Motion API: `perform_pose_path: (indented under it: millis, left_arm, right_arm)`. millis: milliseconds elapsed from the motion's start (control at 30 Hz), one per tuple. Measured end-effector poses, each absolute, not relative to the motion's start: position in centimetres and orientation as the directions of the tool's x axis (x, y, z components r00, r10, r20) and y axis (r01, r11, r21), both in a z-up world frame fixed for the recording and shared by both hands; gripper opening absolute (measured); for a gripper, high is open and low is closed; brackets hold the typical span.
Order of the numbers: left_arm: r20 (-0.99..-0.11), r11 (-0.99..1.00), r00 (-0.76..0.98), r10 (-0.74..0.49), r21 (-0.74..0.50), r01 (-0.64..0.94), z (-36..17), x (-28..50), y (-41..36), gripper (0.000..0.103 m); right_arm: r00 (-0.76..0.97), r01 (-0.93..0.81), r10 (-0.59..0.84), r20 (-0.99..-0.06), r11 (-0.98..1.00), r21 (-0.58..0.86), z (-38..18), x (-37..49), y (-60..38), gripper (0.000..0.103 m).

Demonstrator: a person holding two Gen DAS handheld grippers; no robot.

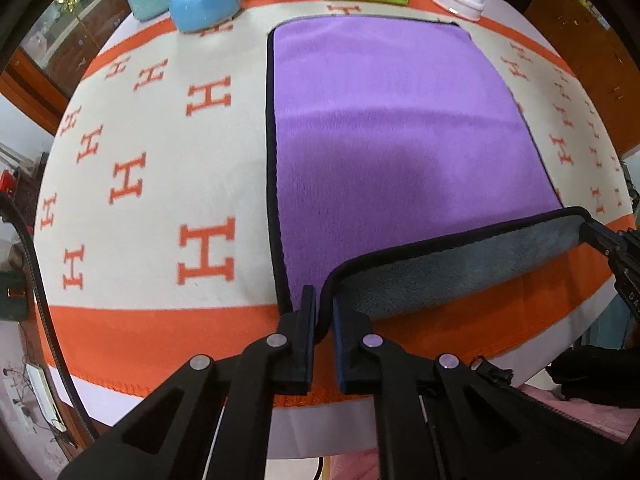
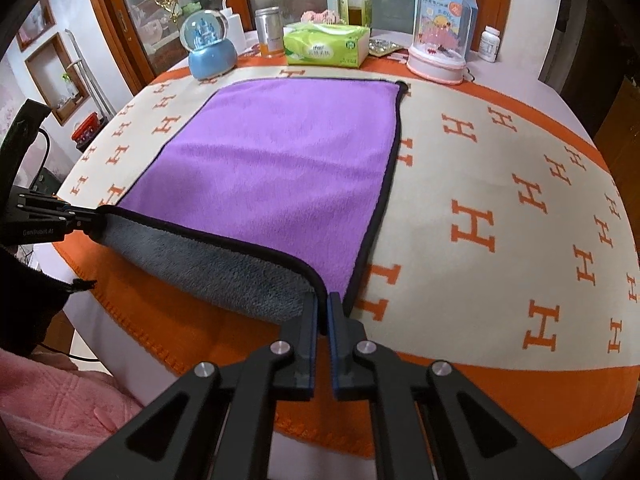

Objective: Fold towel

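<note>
A purple towel (image 1: 392, 128) with a black hem and a grey underside lies flat on the cream and orange tablecloth; it also shows in the right wrist view (image 2: 280, 168). Its near edge is lifted, showing the grey side (image 1: 460, 264) (image 2: 224, 264). My left gripper (image 1: 323, 308) is shut on the near left corner of the towel. My right gripper (image 2: 324, 308) is shut on the near right corner. Each gripper shows at the other view's edge, the right one (image 1: 600, 236) and the left one (image 2: 76, 216).
At the table's far edge stand a blue snow globe (image 2: 210, 50), a green tissue box (image 2: 324, 44), a metal can (image 2: 270, 32), a bottle (image 2: 356, 0), a pink domed snow globe (image 2: 438, 44) and a white pill bottle (image 2: 489, 42). Pink fabric (image 2: 60, 408) lies below the near edge.
</note>
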State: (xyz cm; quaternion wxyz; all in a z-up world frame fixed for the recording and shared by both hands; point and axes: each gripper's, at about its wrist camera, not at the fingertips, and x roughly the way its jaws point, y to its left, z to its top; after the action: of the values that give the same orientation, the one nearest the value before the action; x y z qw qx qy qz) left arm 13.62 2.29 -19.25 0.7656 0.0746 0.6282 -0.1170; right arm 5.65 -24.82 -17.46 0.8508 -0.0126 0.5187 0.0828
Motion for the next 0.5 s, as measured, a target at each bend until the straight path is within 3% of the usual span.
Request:
perform_pose_path:
  millis: [500]
  left_arm:
    - [-0.936, 0.954, 0.314, -0.158, -0.063, 0.295, -10.8, 19.5, 1.9, 0.004]
  right_arm:
    - [0.597, -0.149, 0.113, -0.794, 0.988, 0.029, -10.7, 9.5, -25.1, 0.004]
